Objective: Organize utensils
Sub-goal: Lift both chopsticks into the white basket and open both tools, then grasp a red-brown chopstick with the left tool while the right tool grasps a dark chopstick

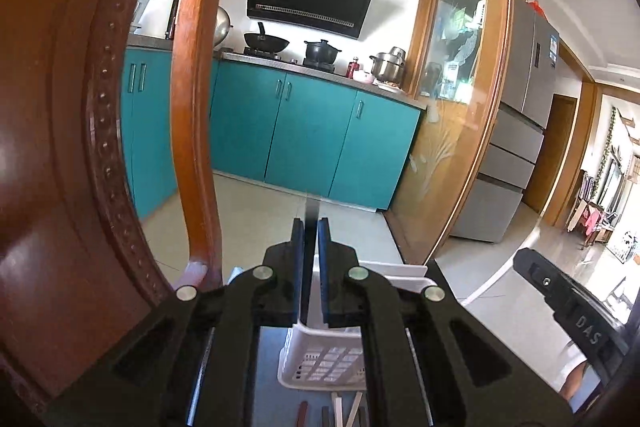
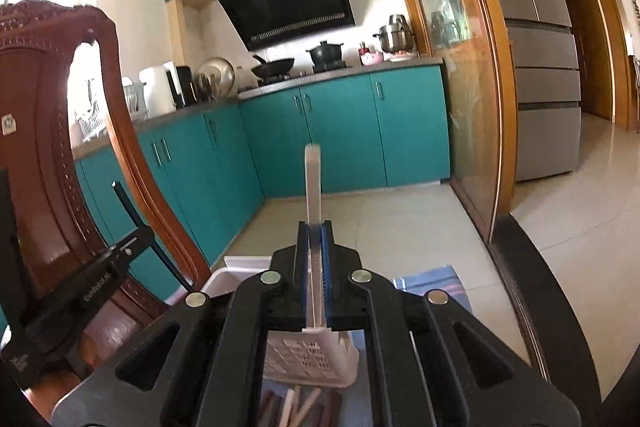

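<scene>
My left gripper point(image 1: 311, 225) is shut on a thin dark chopstick point(image 1: 310, 211) that stands upright between the pads; the same chopstick shows in the right wrist view point(image 2: 132, 211). My right gripper point(image 2: 315, 227) is shut on a white translucent chopstick point(image 2: 313, 183), also upright. Below both grippers stands a white lattice utensil basket point(image 1: 320, 363), also in the right wrist view point(image 2: 304, 359). Several dark and white chopsticks point(image 2: 296, 407) lie in front of the basket; they also show in the left wrist view point(image 1: 340, 413).
A carved wooden chair back point(image 1: 80, 147) stands close on the left, also in the right wrist view point(image 2: 44, 131). A blue cloth point(image 2: 436, 285) lies under the basket. Teal kitchen cabinets point(image 1: 312, 135), a glass sliding door point(image 1: 460, 107) and a fridge point(image 2: 540, 67) are behind.
</scene>
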`<state>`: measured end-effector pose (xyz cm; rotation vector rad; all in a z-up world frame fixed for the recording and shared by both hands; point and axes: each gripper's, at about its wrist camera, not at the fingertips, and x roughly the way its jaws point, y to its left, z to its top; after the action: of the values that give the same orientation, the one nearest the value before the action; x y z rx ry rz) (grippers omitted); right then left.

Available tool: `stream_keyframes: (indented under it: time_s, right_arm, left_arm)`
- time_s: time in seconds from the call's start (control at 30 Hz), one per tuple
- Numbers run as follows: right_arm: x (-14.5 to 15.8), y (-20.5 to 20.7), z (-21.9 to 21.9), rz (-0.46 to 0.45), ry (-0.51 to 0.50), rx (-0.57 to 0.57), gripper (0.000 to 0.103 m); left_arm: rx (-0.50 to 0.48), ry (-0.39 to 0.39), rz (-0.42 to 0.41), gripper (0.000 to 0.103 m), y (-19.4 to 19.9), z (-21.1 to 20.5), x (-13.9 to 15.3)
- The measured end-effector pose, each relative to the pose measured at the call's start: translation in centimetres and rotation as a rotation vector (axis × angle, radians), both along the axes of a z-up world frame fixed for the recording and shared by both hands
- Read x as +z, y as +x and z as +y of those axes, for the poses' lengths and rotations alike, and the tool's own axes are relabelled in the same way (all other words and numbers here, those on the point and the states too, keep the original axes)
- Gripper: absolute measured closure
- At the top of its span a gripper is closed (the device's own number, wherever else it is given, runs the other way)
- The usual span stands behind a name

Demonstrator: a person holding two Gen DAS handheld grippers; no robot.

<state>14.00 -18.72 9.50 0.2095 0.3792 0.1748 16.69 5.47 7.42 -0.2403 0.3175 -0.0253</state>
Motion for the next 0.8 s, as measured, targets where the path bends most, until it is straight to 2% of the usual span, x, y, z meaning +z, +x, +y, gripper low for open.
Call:
stream_keyframes:
  time_s: [0.1,0.23,0.3,0.4,0.43,0.47,0.57,0.63,0.7,0.8]
  right_arm:
    - [0.0,-1.8,-0.9,-0.016,0.006,-0.017,0.064]
    - [0.0,-5.5,-3.6,-0.084,0.022,-0.053,0.062]
    - [-1.4,-6.1,-5.0,-0.059,0.064,-0.06,0.062]
    - [-5.5,-4.5,-4.9,0.134,0.053,-0.033,0.069]
    - [-6.9,-3.5,-4.2,0.213,0.028,-0.012,0.069]
    - [-9.1,-1.9,-2.7,0.339,-0.012,0.052,0.069]
    - [-13.8,0.2,1.0,0.541,-0.124,0.137,0.069]
    - [-16.0,0.8,2.9,0.632,-0.152,0.172,0.069]
    - [-17.4,1.0,4.1,0.68,-0.174,0.189,0.069]
    - [-18.1,1.3,4.9,0.697,-0.188,0.182,0.069]
  left_arm:
    - [-0.005,-0.005,-0.023,0.087,-1.6,0.8,-0.2]
    - [0.01,-0.015,-0.048,0.086,-4.6,1.8,-0.8]
    - [0.014,-0.004,-0.026,0.086,-5.7,2.2,-1.6]
    - [0.007,0.067,0.073,0.086,-5.3,1.5,-3.6]
    - [0.009,0.086,0.134,0.086,-4.8,1.3,-4.7]
    - [-0.01,0.091,0.188,0.086,-4.3,1.1,-5.5]
    - [-0.061,0.107,0.348,0.086,-2.4,0.4,-7.9]
    - [-0.073,0.117,0.428,0.086,-1.8,0.1,-9.4]
    - [-0.095,0.115,0.497,0.085,-1.7,0.0,-11.0]
    - [-0.121,0.123,0.557,0.085,-1.6,-0.3,-12.3]
